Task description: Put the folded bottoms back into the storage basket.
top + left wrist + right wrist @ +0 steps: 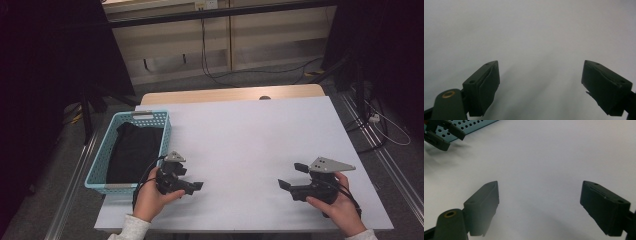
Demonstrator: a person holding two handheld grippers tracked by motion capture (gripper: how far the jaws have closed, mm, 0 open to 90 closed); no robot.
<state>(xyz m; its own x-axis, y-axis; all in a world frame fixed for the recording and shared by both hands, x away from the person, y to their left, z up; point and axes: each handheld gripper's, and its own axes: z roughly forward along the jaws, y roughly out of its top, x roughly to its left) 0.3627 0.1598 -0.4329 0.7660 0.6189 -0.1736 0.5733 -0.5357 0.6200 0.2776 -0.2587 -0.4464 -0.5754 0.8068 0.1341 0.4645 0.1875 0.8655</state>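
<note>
A light blue perforated basket [99,165] stands at the table's left edge with a black folded cloth [134,152] inside it. My left gripper [196,187] rests low over the white table just right of the basket, pointing right. Its jaws stand wide apart with nothing between them [540,82]. My right gripper [290,176] sits near the front right of the table, pointing left toward the other one. It is open and holds nothing [539,203]. In the right gripper view the left gripper [445,135] shows far off, in front of the basket's wall [471,126].
The white table top [245,145] stretches between and beyond the two grippers. A wooden strip [230,94] runs along its far edge. Cables [225,75] lie on the floor behind, and dark stands flank both sides.
</note>
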